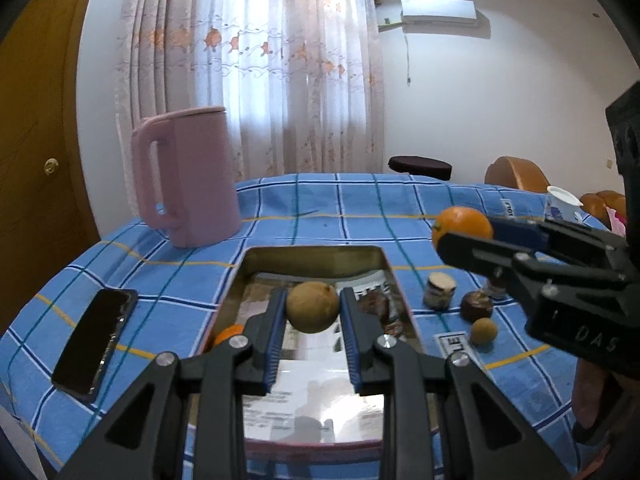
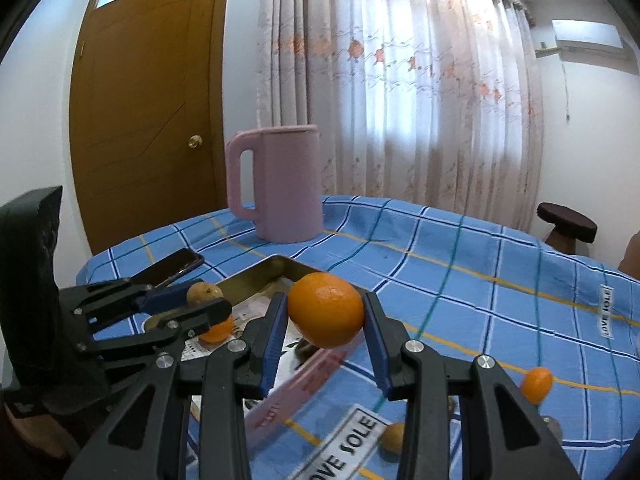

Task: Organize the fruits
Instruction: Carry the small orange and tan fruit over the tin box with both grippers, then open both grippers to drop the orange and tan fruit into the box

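My left gripper [image 1: 313, 307] is shut on a round brown longan [image 1: 313, 307], held just above the shiny metal tray [image 1: 312, 256]. My right gripper [image 2: 325, 310] is shut on an orange [image 2: 326, 309] over the tray's [image 2: 280, 266] right edge. In the left wrist view the right gripper [image 1: 456, 236] comes in from the right with the orange [image 1: 460, 222]. A small orange fruit [image 1: 229, 333] lies in the tray's left part. In the right wrist view the left gripper [image 2: 208, 300] holds the longan [image 2: 203, 293] above that small orange fruit [image 2: 218, 330].
A pink jug [image 1: 188, 176] stands behind the tray and a black phone [image 1: 96, 346] lies left of it. A small jar [image 1: 439, 290], a dark fruit [image 1: 476, 306] and a loose longan [image 1: 483, 331] sit right of the tray. A kumquat [image 2: 536, 385] lies on the blue checked cloth [image 2: 480, 280].
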